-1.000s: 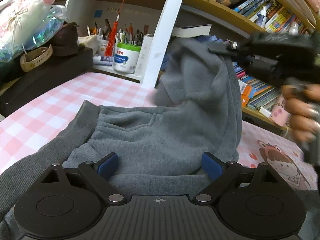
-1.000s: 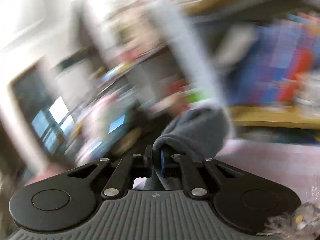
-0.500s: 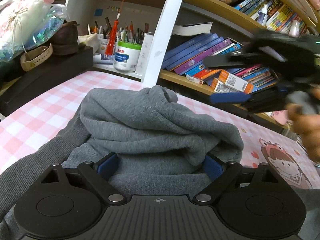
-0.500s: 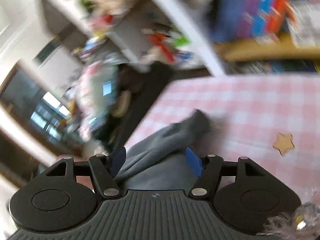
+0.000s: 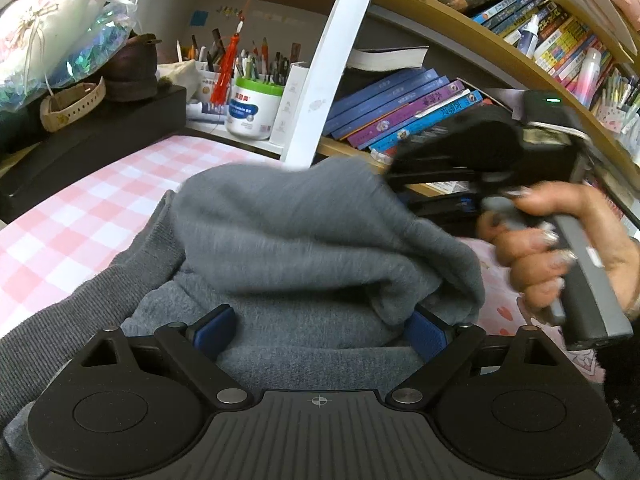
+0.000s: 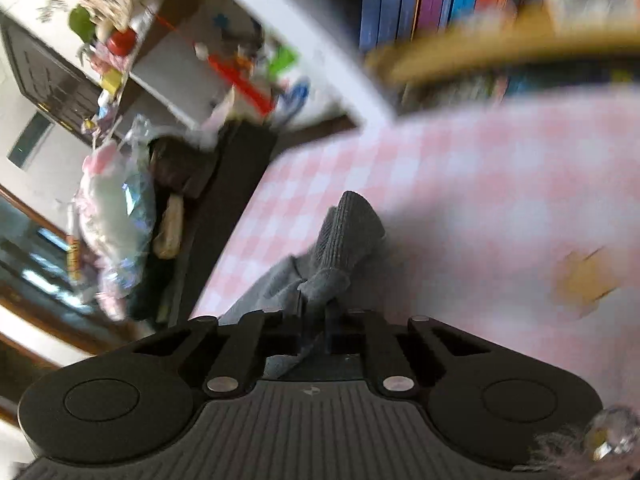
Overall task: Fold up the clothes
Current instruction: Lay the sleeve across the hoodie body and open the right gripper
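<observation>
On the pink checked desk [image 5: 100, 208] lies a grey sweater [image 5: 304, 240], bunched mid-fold. Right gripper [image 6: 314, 312] has just closed, pinching its ribbed cuff [image 6: 344, 224]; left gripper [image 5: 316, 330] is spread wide around the heap. Soft, limp, light: hold hems or cuffs.

Even indoor light, fairly bright, no harsh shadows or glare. Left wrist view mostly sharp; hand [image 5: 560, 248] at right motion-blurred. Right wrist view heavily smeared, bookshelf [image 6: 460, 0] and far tablecloth [image 6: 480, 168] soft. Strong fisheye bending at edges, dark corners.
</observation>
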